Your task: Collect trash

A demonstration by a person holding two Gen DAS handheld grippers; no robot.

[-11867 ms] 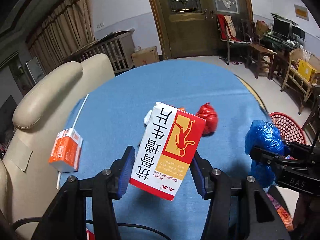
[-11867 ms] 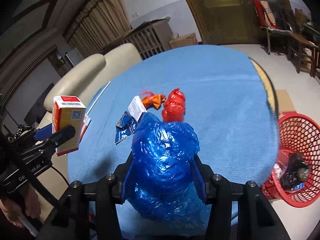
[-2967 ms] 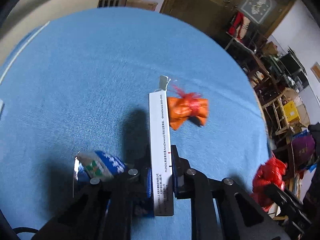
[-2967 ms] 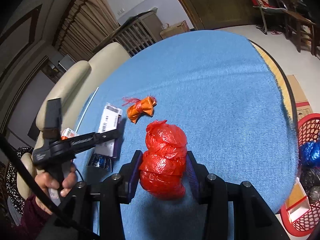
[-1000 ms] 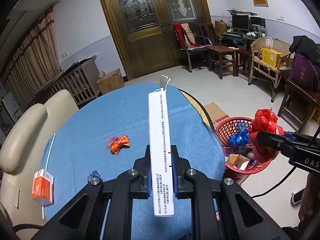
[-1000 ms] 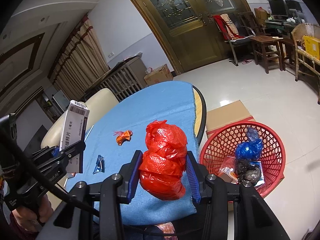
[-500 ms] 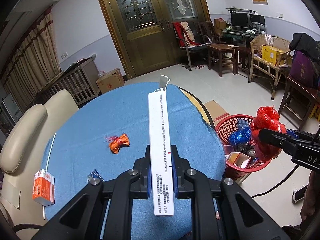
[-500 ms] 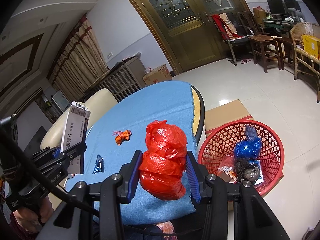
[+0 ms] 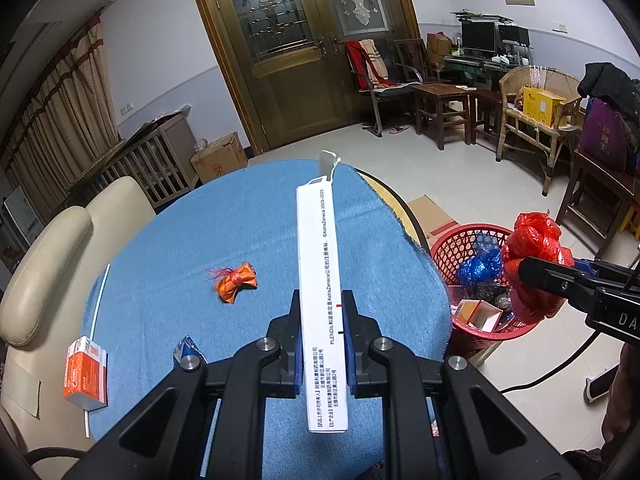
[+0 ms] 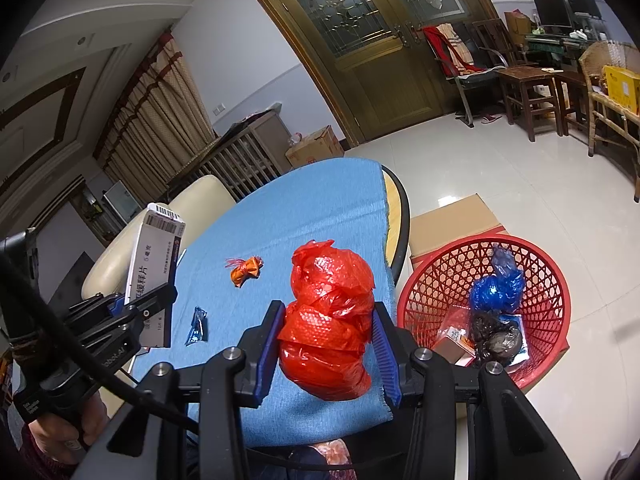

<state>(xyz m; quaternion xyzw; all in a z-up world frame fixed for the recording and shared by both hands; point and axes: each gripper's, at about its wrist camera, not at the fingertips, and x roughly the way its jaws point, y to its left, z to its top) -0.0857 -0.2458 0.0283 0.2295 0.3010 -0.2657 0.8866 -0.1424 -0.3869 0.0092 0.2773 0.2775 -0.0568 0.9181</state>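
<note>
The red plastic bag [image 10: 326, 322] — a crumpled, knotted bundle — sits clamped between the blue pads of the right gripper [image 10: 326, 354], held in the air above the near edge of the table [image 10: 280, 216], just left of the red basket [image 10: 552, 300]. In the left wrist view the same bag [image 9: 532, 268] hangs over the basket's [image 9: 452, 248] near rim. The basket stands on the floor beside the table and already holds a blue plastic bag [image 10: 496, 286], a dark crumpled bag [image 10: 496, 336] and a small orange-and-white carton [image 9: 478, 314].

The left gripper [image 9: 322, 344] is closed on a long white medicine box [image 9: 322, 288], gripped by its narrow sides near the lower half, so the box stands up out of the jaws with a small torn flap at its top. From the right wrist view the box [image 10: 154, 256] shows a barcode at its upper end.

Left on the blue tablecloth [image 9: 260, 220]: an orange wrapper [image 9: 236, 276] twisted like a bow near the middle, and a small blue foil packet [image 9: 186, 348] nearer the left gripper. An orange-and-white box [image 9: 86, 376] lies at the table's left edge, next to a thin white stick [image 9: 96, 312] — both by the cream chair [image 9: 44, 264].
</note>
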